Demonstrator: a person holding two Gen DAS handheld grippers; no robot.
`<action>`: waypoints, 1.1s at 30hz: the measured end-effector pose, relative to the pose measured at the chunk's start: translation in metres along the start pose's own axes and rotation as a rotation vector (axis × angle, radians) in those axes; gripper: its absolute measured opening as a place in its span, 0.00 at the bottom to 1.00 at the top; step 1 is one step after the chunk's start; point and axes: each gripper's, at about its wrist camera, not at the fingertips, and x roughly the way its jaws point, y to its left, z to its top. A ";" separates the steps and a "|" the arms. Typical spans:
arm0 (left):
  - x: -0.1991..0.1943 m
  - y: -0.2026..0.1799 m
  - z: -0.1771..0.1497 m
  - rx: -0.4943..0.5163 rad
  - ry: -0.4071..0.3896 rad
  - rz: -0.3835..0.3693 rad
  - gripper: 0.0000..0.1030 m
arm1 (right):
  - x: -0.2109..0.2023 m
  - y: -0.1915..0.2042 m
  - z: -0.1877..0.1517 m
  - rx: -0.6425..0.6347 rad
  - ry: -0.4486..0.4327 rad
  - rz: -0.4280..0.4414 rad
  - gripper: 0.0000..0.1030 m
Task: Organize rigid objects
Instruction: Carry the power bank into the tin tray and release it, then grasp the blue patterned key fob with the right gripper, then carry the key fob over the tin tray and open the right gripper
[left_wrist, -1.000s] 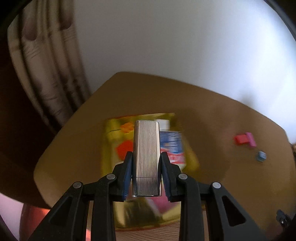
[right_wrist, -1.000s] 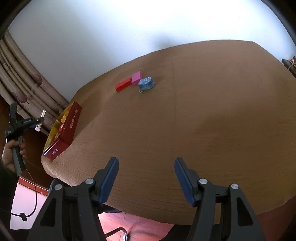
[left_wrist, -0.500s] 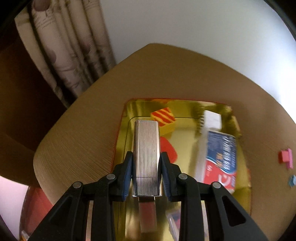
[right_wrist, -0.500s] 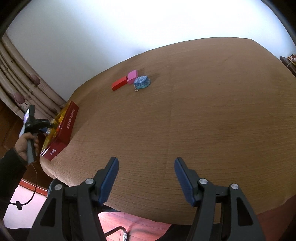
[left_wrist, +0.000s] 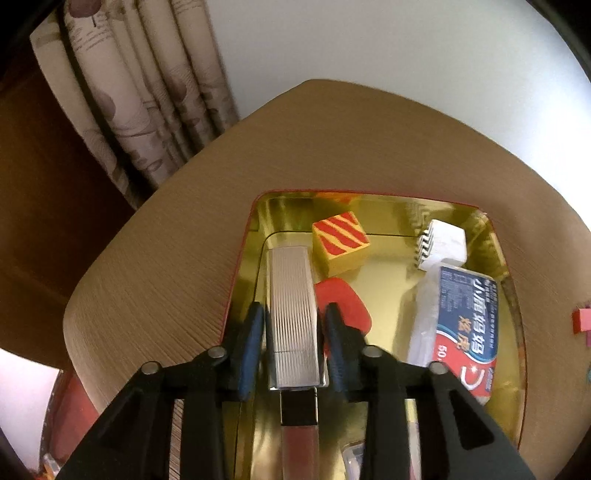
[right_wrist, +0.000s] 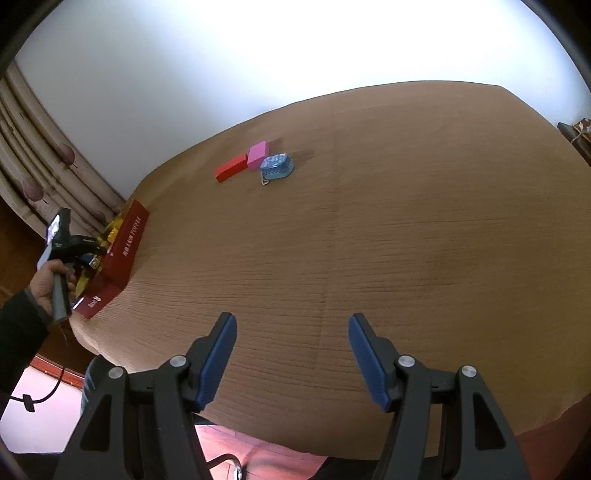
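The left tongs are parted a little around a ribbed silver lipstick case: thin gaps show between the blue pads and its sides, and whether the case lies on the tray floor cannot be told. Its clear lower end points back toward the camera. The case sits over the left part of a gold-lined tray with a red rim. Just right of it lies a red rounded piece, and beyond that a yellow block with red stripes. On the tray's right side lie a blue and red toothpaste box and a white comb-like piece.

The right tongs are spread wide with nothing between them, above the brown tabletop. Far across it lie a red block, a pink block touching it, and a blue keychain pouch just beside the pink one.
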 end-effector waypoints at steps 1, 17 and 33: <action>-0.003 0.000 -0.001 0.005 -0.008 -0.015 0.41 | 0.004 0.002 0.002 -0.009 0.008 -0.012 0.63; -0.154 0.004 -0.123 0.086 -0.290 -0.350 0.99 | 0.099 0.060 0.119 -0.222 -0.041 -0.183 0.64; -0.166 -0.013 -0.190 0.164 -0.243 -0.455 0.99 | 0.167 0.071 0.157 -0.188 -0.012 -0.300 0.43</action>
